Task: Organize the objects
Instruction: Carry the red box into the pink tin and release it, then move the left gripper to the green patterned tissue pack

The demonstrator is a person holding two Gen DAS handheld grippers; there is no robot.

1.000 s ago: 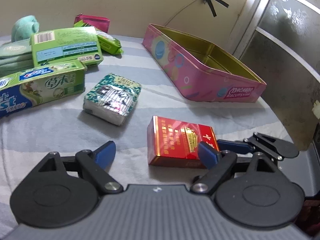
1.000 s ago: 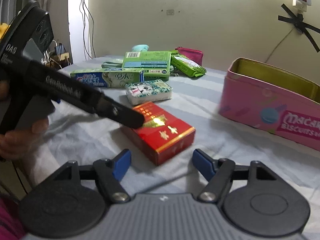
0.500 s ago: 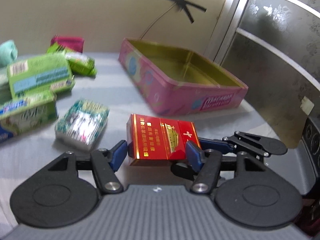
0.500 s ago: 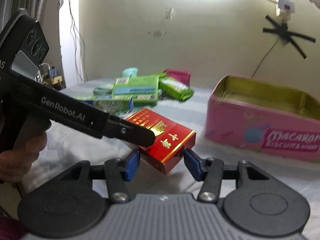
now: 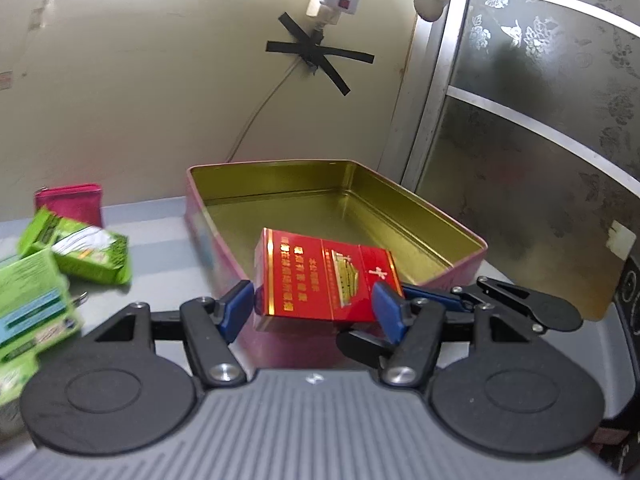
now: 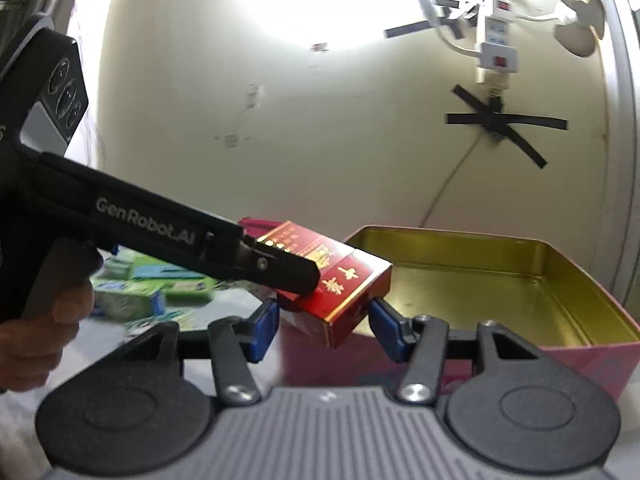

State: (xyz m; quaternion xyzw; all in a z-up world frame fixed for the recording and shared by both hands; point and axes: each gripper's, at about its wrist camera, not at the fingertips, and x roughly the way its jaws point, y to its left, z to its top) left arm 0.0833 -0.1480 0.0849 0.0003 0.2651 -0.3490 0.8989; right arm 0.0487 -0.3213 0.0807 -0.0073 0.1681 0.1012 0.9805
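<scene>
2 hand-held grippers (image 5: 314,306) (image 6: 322,330), 1 red box (image 5: 326,280)

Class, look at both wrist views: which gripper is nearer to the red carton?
Neither: both grip it. The left gripper clamps the red carton across its width; the right gripper clamps its corner end, above the pink tin.

Between the jaws sits a red carton (image 5: 326,280) of glossy card, its gold print catching the light. Just beyond the jaws, the biscuit tin (image 5: 420,216) is smooth metal, shiny gold inside, pink outside. The blue pads (image 5: 238,310) look like matt rubbery plastic, and the gripper body is matt black plastic. Off to the left, green packets (image 5: 92,250) have a shiny film wrap.
</scene>
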